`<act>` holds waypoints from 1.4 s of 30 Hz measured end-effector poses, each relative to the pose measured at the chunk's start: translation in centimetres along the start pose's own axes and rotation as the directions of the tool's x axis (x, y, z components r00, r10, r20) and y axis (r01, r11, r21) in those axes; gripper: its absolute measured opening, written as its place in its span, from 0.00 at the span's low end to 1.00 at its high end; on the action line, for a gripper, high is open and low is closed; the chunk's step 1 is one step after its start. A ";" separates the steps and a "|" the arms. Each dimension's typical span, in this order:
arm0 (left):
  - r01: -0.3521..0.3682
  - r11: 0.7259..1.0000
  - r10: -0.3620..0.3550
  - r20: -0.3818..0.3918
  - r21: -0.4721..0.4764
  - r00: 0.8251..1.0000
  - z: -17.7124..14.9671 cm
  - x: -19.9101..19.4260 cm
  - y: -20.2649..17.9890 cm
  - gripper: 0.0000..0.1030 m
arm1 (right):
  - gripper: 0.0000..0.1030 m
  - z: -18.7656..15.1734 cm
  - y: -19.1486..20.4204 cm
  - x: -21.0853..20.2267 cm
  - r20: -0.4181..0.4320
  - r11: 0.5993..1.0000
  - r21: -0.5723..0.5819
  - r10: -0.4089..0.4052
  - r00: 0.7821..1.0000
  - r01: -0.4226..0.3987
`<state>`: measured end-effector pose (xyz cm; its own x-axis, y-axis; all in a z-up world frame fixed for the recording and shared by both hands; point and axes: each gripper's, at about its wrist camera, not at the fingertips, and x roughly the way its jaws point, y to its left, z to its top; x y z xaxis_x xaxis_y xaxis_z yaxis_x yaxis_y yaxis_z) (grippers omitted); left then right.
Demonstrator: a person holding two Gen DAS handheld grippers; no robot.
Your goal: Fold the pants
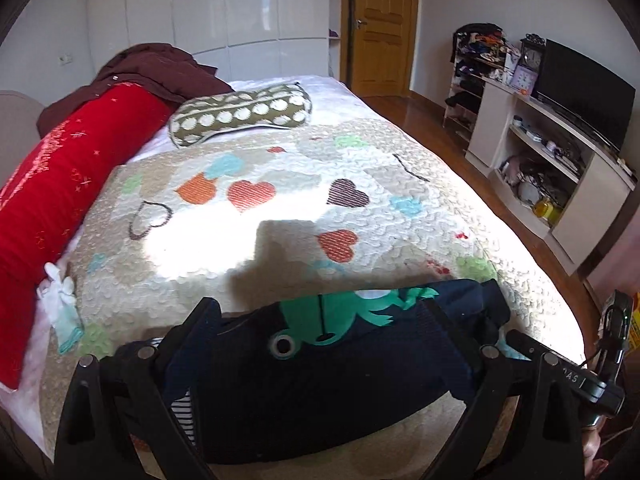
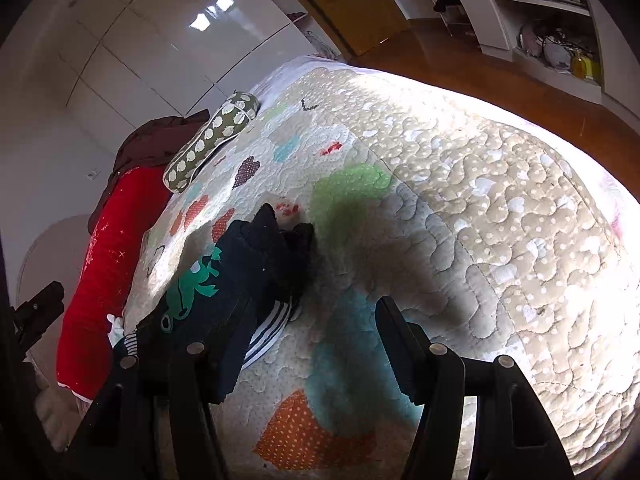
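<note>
Soft navy pants, frog print, bunched on puffy quilt near bed edge. Left gripper spread wide around them; right gripper apart, left finger against the fabric.

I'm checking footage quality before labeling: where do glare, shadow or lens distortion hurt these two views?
Left wrist view: a sunlit patch blows out the quilt, a hard shadow falls just beyond the navy pants, and the wardrobe mirrors window glare. Right wrist view: the quilt's right edge is overexposed, the fisheye bulges the bed, and shadow darkens the area ahead of the right claw.
</note>
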<state>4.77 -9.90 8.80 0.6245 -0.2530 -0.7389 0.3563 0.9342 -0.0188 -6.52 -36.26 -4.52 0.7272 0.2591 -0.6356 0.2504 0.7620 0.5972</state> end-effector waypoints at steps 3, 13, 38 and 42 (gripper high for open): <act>0.077 0.997 -0.075 -0.072 0.022 0.995 1.7 3.5 -2.9 0.94 | 0.64 0.1 0.0 1.0 -0.014 0.999 -0.011 0.031 0.999 -0.031; 0.140 0.987 -0.119 -0.228 0.077 0.966 3.7 12.7 -9.4 0.94 | 0.68 0.2 0.7 3.9 -0.060 0.995 -0.083 0.046 0.997 -0.050; 0.472 0.878 -0.457 -0.443 -0.082 0.771 3.1 17.4 -8.9 0.11 | 0.21 2.6 4.0 6.0 -0.054 0.979 -0.166 0.109 0.993 -0.117; 0.482 0.864 -0.502 -0.329 -0.145 0.800 3.4 13.3 -4.1 0.12 | 0.21 2.9 7.6 4.9 -0.064 0.957 -0.236 0.157 0.986 -0.168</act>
<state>14.01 -17.94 1.31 0.0921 -0.5885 -0.8033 0.5077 0.7217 -0.4705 0.76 -30.91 -1.69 0.7154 0.4128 -0.5637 -0.0329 0.8258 0.5630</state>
